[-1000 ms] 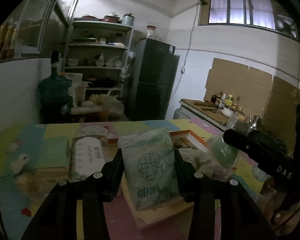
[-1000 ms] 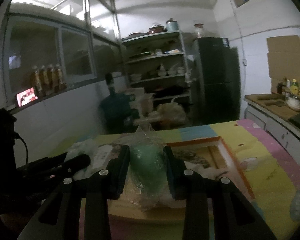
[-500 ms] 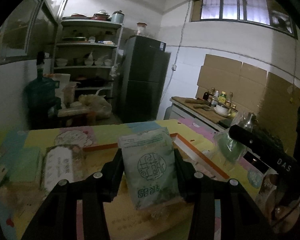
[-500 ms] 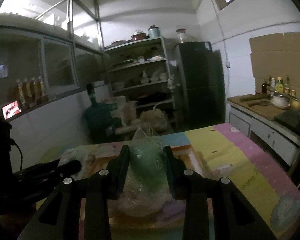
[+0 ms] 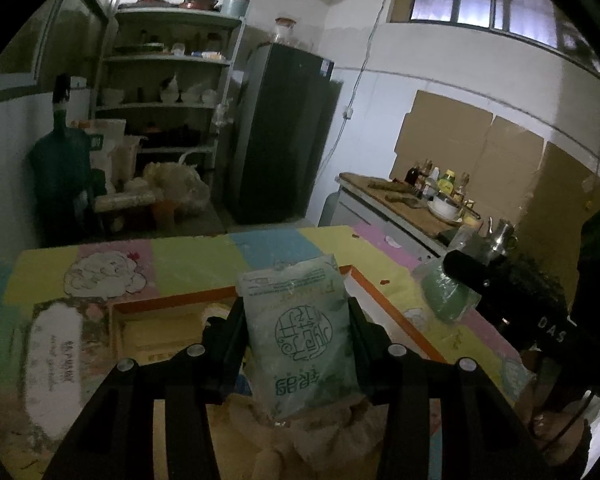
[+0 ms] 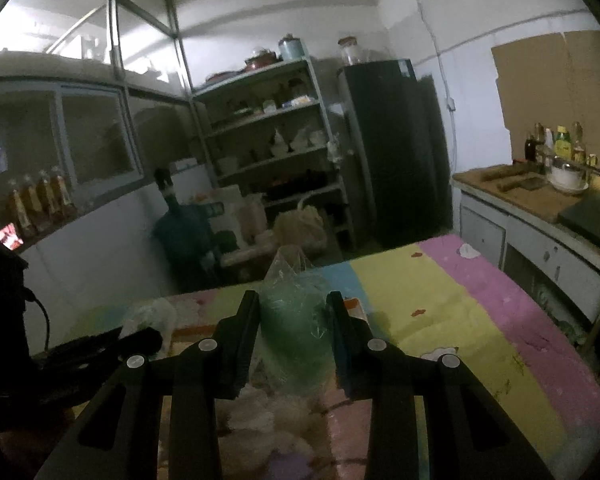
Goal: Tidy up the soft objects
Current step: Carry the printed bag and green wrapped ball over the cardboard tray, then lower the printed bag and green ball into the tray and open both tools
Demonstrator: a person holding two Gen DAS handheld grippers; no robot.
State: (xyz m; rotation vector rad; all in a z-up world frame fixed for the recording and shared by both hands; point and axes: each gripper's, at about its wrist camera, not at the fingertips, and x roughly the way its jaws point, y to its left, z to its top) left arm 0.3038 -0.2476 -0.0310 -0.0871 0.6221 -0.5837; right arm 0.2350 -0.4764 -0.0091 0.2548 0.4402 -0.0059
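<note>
While left gripper (image 5: 296, 320) clamps tissue pack (image 5: 300, 336), mat edge (image 5: 260, 234) beyond

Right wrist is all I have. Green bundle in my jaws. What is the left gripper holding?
Observer: The left gripper is shut on a pale green packet with a round printed emblem.
Operator: Is the packet above anything?
Observer: It hangs over an orange-rimmed tray on the colourful mat.
Operator: Anything else lying left of the tray?
Observer: Yes, a flat white packet with a floral border lies on the mat beside the tray's left edge.
Operator: Where is my bundle from there?
Observer: The right gripper holds the green bundle in clear plastic, off the tray's right rim.
</note>
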